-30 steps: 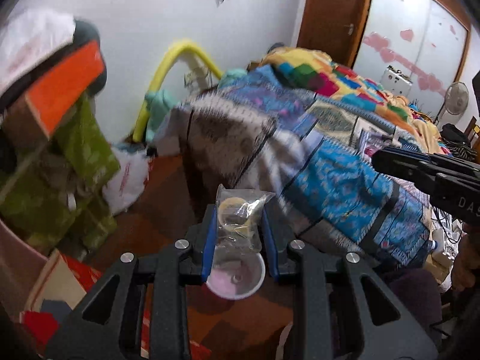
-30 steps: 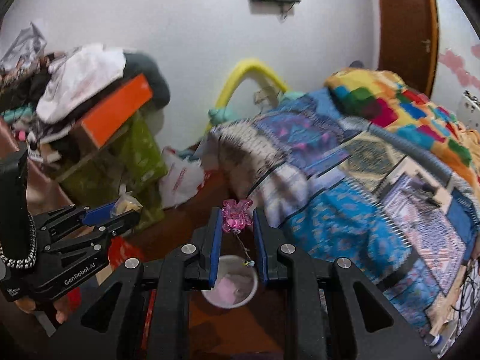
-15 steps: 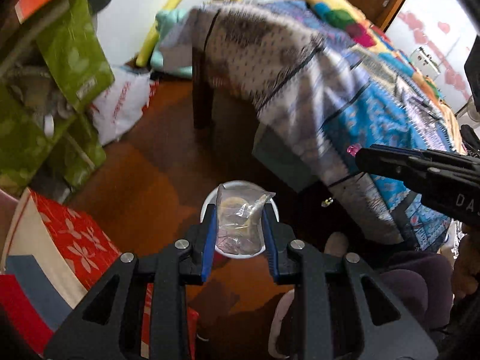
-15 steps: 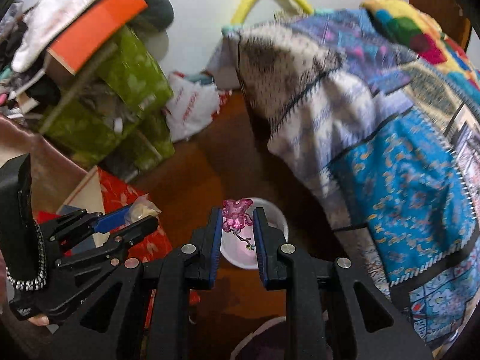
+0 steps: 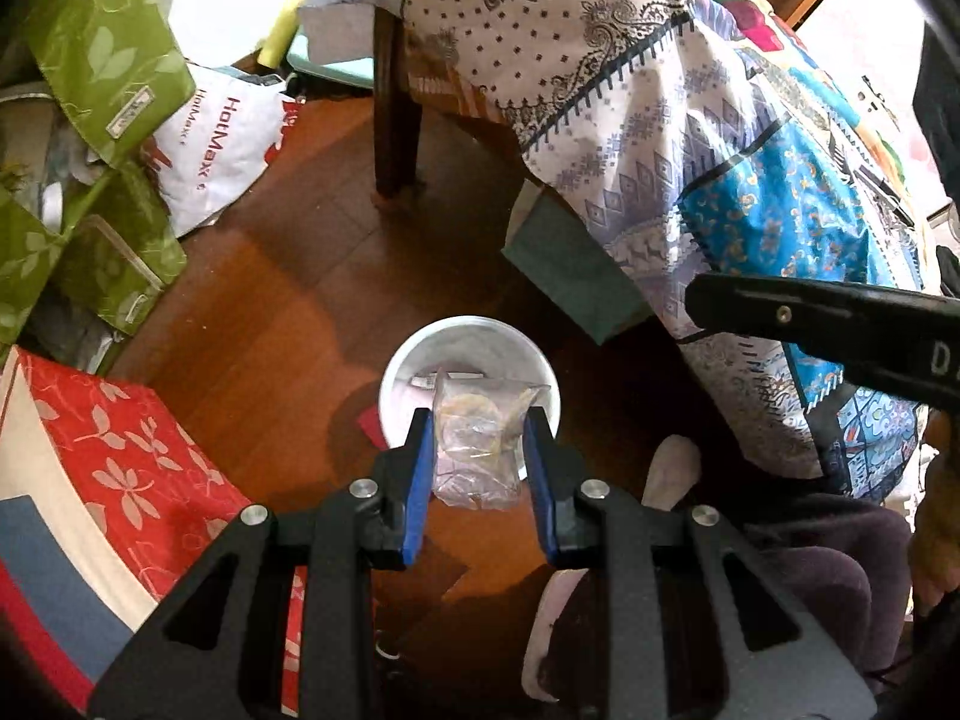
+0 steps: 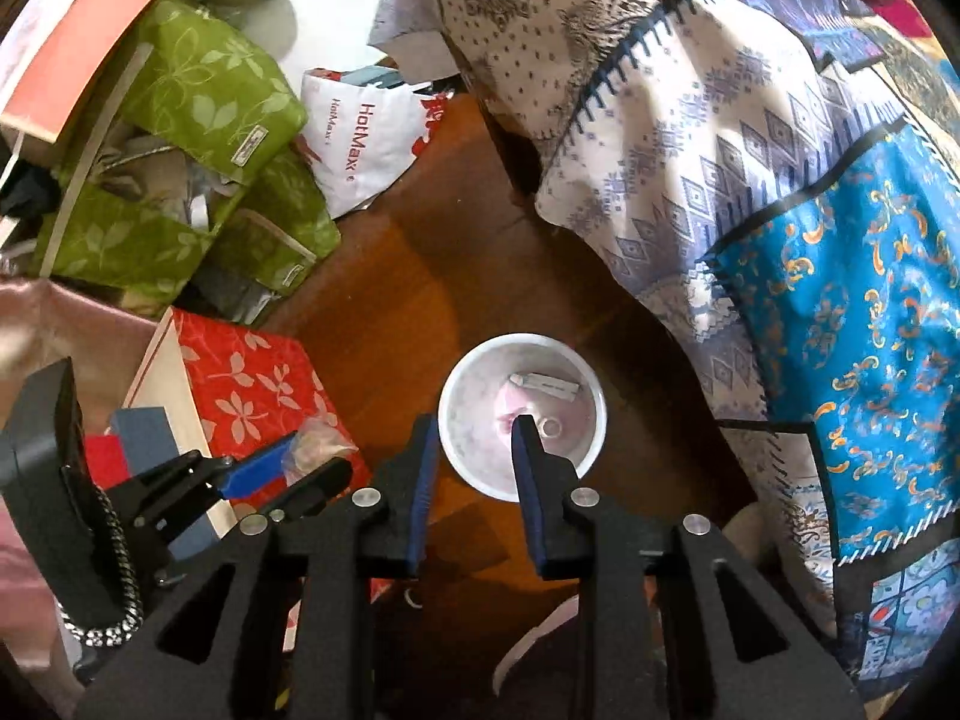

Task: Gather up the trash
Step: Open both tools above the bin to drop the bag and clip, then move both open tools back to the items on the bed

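A white bin [image 5: 397,369] stands on the wooden floor, with a small tube and scraps inside. My left gripper [image 5: 480,420] hangs just above its near rim, shut on a clear plastic bag [image 5: 477,450] holding something yellowish. My right gripper [image 6: 475,426] points down over the bin [image 6: 591,396]; its jaws are opening and nothing is between them. A pink scrap [image 6: 509,414] lies inside the bin. In the right wrist view the left gripper [image 6: 318,456] with its bag [image 6: 315,438] sits lower left. One finger [image 5: 780,315] of the right gripper shows in the left wrist view.
A bed with a patterned quilt [image 6: 750,180] overhangs the floor to the right, its wooden leg [image 5: 393,120] behind the bin. Green bags [image 6: 198,90], a white HotMax bag [image 6: 366,126] and a red floral box [image 6: 252,384] crowd the left. A pale slipper [image 5: 669,471] lies near the bin.
Both grippers came down and tipped towards the bin. The pink thing that the right jaws held has left them and lies in the bin. The right jaws have widened.
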Action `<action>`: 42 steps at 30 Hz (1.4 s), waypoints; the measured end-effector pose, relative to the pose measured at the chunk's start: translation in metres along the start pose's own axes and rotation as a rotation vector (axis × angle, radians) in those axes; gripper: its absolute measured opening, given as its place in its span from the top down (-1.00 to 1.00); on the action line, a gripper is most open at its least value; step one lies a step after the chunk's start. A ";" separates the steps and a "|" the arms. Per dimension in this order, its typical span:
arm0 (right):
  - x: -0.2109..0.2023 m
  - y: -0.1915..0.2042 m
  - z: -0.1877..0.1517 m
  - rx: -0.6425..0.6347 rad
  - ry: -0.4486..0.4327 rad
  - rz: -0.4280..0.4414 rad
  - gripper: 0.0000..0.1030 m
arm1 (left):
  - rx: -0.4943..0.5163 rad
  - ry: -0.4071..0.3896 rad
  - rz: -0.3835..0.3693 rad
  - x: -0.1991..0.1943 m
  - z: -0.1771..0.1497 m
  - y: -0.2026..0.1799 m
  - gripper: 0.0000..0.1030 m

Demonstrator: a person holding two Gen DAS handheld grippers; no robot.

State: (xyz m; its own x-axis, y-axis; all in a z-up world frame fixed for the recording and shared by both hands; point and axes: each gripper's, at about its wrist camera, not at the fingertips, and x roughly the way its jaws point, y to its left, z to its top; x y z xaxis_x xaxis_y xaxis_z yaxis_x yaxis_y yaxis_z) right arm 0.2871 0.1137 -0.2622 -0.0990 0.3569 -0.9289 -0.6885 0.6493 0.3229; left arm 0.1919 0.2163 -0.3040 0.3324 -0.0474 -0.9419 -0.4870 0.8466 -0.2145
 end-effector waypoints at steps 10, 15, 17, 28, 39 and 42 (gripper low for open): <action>-0.019 -0.014 -0.008 -0.031 -0.036 -0.074 0.52 | -0.007 0.047 0.024 0.014 0.018 -0.018 0.25; -0.031 -0.014 -0.015 -0.053 -0.066 -0.095 0.52 | 0.004 0.023 0.037 0.000 0.016 -0.022 0.25; -0.037 -0.014 -0.019 -0.056 -0.079 -0.092 0.52 | 0.013 0.004 0.044 -0.011 0.014 -0.025 0.25; -0.096 -0.008 -0.046 -0.103 -0.216 -0.123 0.52 | 0.075 -0.168 0.054 -0.094 -0.002 -0.056 0.25; -0.190 -0.011 -0.085 -0.105 -0.471 -0.156 0.50 | 0.142 -0.383 0.013 -0.181 -0.010 -0.111 0.18; -0.218 -0.017 -0.100 -0.099 -0.567 -0.159 0.32 | 0.164 -0.453 -0.008 -0.204 -0.011 -0.129 0.08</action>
State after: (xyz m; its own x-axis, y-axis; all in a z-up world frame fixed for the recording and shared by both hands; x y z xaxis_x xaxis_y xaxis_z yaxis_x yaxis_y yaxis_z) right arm 0.2488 -0.0422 -0.0829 0.3911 0.5807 -0.7140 -0.7296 0.6686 0.1441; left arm 0.1775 0.1108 -0.0868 0.6718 0.1507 -0.7252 -0.3611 0.9215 -0.1430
